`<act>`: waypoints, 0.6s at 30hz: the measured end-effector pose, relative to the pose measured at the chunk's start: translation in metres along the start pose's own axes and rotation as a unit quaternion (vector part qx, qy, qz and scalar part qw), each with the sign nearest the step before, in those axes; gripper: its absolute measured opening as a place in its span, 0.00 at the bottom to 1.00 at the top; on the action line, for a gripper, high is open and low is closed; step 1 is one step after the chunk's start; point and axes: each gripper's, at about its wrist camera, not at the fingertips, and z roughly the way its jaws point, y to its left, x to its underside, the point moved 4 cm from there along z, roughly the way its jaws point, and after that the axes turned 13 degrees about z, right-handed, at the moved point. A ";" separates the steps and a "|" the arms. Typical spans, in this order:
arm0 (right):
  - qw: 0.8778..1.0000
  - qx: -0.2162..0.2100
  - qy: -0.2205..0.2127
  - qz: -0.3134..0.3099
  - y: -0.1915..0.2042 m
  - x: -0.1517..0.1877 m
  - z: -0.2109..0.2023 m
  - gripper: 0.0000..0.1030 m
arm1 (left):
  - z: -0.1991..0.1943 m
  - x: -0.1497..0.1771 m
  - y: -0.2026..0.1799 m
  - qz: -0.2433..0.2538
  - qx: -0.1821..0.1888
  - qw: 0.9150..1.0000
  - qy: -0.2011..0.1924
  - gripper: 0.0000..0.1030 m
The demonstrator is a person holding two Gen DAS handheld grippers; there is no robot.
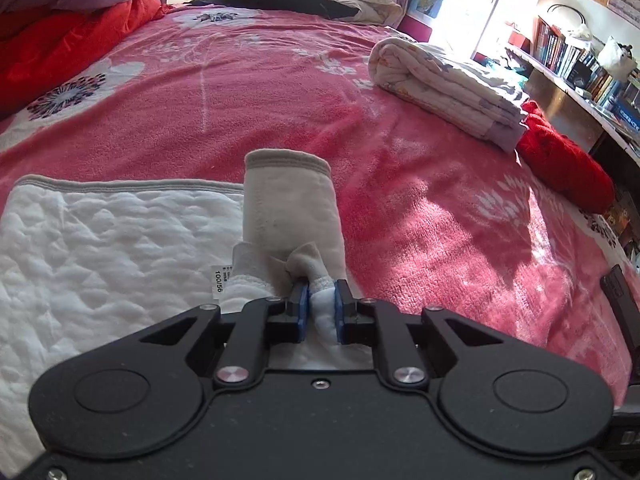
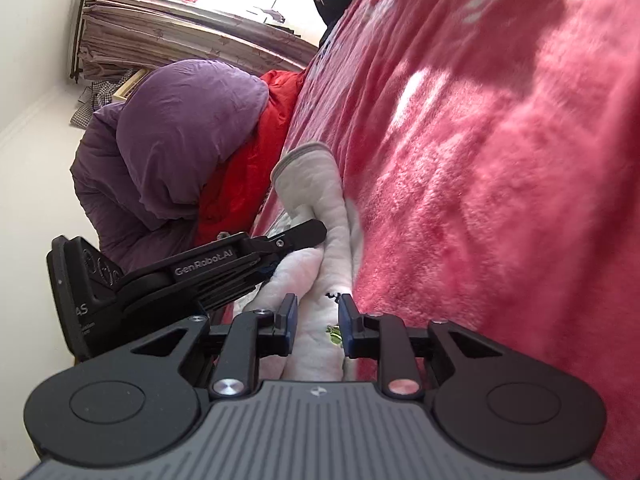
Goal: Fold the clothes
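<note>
A white quilted child's garment (image 1: pixel 104 248) with grey trim lies on the pink bed blanket (image 1: pixel 280 92). One grey-cuffed sleeve (image 1: pixel 294 204) is folded up and points away from me. My left gripper (image 1: pixel 322 300) is shut on a bunched white part of the garment at the sleeve's base. In the right wrist view the same garment (image 2: pixel 320 344) runs between the fingers of my right gripper (image 2: pixel 318 312), which stand a little apart around the cloth. The left gripper (image 2: pixel 308 232) shows there from the side, closed on the sleeve (image 2: pixel 316 184).
A folded pale quilt (image 1: pixel 448 88) and a red knitted item (image 1: pixel 568 164) lie at the bed's right side. Red and purple duvets (image 1: pixel 60 12) are piled at the far left. A bookshelf (image 1: pixel 580 60) stands to the right of the bed.
</note>
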 end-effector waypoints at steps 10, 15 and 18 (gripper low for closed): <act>0.979 0.113 0.087 -0.145 0.015 0.085 -0.009 0.39 | 0.007 -0.002 0.009 0.001 0.015 1.000 0.014 0.16; 0.978 0.125 0.082 -0.146 0.010 0.100 -0.015 0.37 | 0.010 -0.002 0.008 0.018 0.013 1.000 0.010 0.17; 0.977 0.132 0.086 -0.146 0.011 0.109 -0.025 0.38 | 0.010 -0.001 0.007 0.035 0.013 0.999 0.008 0.17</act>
